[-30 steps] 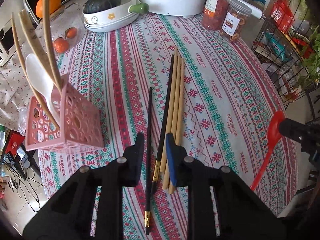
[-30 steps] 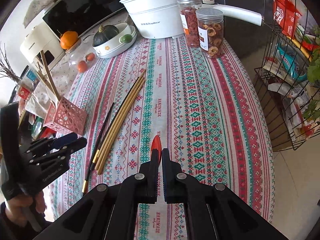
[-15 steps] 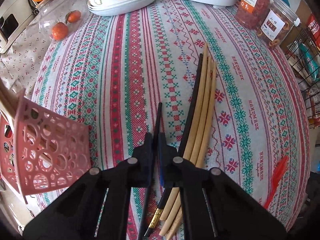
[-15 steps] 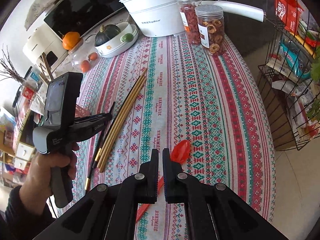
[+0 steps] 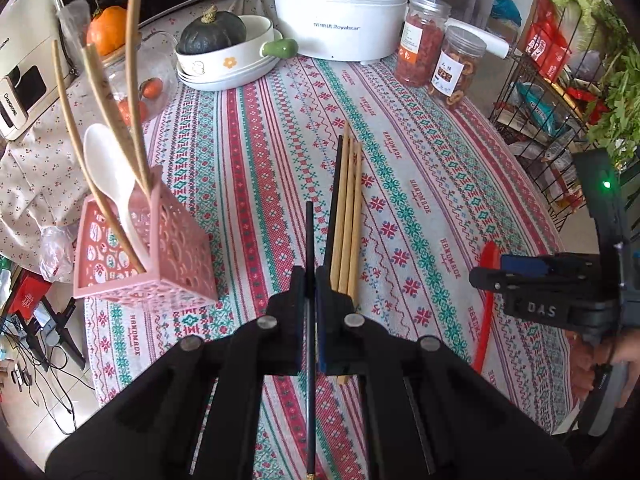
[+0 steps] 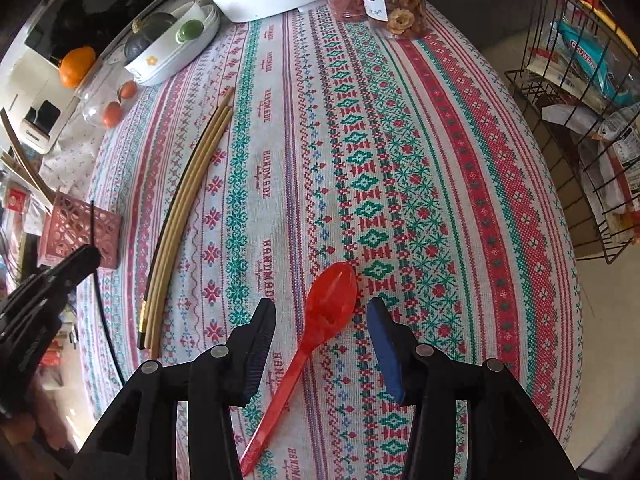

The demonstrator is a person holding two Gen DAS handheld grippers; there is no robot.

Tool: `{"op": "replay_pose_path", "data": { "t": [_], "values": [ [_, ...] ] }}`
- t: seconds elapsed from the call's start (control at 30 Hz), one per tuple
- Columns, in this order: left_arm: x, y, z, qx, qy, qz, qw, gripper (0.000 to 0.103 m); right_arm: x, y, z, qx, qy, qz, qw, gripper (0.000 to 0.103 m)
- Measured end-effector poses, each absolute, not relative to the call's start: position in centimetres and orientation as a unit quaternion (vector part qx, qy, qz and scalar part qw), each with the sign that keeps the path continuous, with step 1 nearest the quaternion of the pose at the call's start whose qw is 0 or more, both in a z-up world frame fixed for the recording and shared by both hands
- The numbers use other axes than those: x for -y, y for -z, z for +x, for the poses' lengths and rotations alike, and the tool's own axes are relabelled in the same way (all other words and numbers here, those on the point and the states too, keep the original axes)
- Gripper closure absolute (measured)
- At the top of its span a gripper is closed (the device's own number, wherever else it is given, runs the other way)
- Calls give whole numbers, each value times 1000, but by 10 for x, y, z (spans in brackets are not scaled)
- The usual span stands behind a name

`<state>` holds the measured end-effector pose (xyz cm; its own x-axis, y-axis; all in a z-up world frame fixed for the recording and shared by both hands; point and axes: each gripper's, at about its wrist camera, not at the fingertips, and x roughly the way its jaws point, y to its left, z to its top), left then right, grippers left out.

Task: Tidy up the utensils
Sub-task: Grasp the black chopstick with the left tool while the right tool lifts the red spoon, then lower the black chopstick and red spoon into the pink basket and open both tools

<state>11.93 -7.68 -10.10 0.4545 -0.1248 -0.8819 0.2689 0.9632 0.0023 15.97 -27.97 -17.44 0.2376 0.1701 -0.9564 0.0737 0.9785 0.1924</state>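
My left gripper (image 5: 309,280) is shut on a black chopstick (image 5: 309,240) and holds it above the tablecloth. A second black chopstick (image 5: 335,200) and three wooden chopsticks (image 5: 349,208) lie just right of it. The pink utensil holder (image 5: 152,264), with a white spoon (image 5: 108,168) and wooden chopsticks, stands to the left. My right gripper (image 6: 322,320) is open, its jaws on either side of a red plastic spoon (image 6: 320,320) that lies on the cloth. The holder also shows in the right wrist view (image 6: 80,232), with the held chopstick (image 6: 98,280) in front of it.
At the back stand a white Royalstar pot (image 5: 340,12), two snack jars (image 5: 440,60), a dish with a squash (image 5: 224,56) and a glass container of tomatoes (image 5: 140,84). A wire rack (image 5: 560,100) of groceries stands off the table's right edge.
My left gripper closed on the black chopstick and lifted it off the cloth. My right gripper opened, and the red spoon now lies on the table between its jaws.
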Motion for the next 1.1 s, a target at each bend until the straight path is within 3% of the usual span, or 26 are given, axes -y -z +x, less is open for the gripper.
{"op": "replay_pose_path", "data": {
  "t": [0.07,0.17,0.3,0.53,0.8,1.1],
  "values": [
    [66,92,109,-499,124,64,855,97,268,174,161,-616,-23,66,784,63],
    [47,82,95,-488,132,46,861,97,256,176,160,-611,-22,34,790,92],
    [18,73,80,-472,131,10,872,97,250,174,156,-605,-36,40,795,99],
    [-9,33,65,-412,135,-32,901,97,252,130,136,-543,-56,65,835,100],
    [-43,-34,43,-277,111,-63,952,98,246,69,113,-461,-81,89,879,100],
    [-72,-60,47,-174,53,-79,980,98,235,50,108,-443,-104,96,885,100]
  ]
}}
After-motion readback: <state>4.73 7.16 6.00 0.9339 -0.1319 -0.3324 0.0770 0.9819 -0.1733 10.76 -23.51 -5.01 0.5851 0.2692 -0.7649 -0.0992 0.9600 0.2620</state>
